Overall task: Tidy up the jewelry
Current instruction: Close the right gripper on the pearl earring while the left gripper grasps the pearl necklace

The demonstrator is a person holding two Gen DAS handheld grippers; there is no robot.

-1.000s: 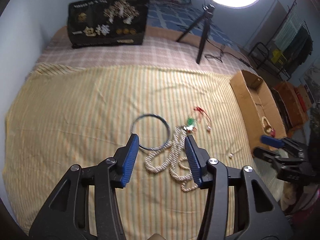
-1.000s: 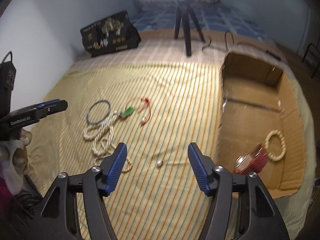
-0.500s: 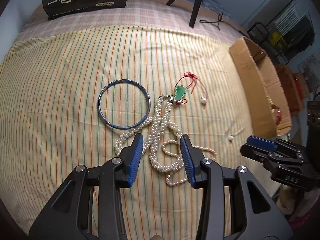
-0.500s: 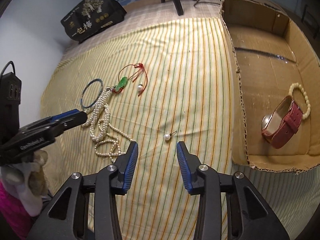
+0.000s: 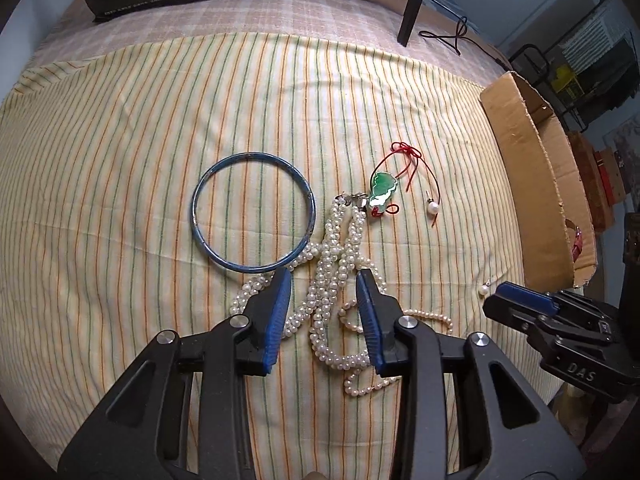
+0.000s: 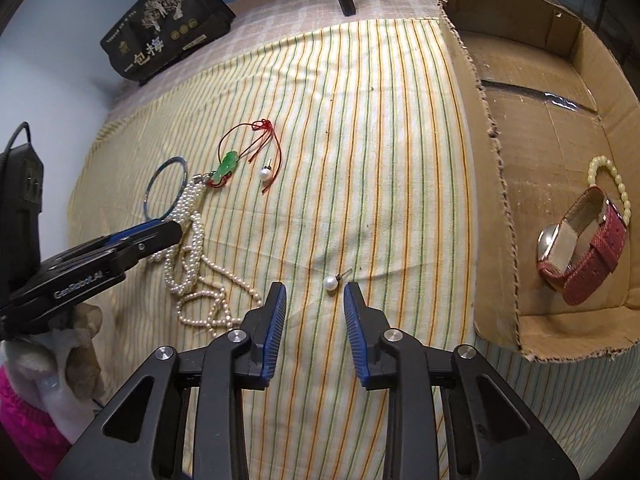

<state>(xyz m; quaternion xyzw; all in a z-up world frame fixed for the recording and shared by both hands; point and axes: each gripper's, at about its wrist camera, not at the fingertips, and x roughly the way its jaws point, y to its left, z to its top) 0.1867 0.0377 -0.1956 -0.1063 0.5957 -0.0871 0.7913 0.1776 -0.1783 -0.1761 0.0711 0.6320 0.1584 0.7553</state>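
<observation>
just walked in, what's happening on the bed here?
A person with two handheld grippers is sorting jewelry into a cardboard box. The left gripper is open around the pearl necklace; the right gripper is open just short of a loose pearl earring. Neither is holding anything. A blue bangle, a green pendant and another earring lie on the sheet. A red watch and a bead bracelet are in the box.

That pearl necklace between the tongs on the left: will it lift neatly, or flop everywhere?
The pearl necklace will probably flop: it lies in loose tangled loops, so strands should dangle from the left tongs. One loop crosses the blue bangle, so the bangle may be nudged or dragged. The smooth round beads could slip unless several strands are pinched together.
</observation>
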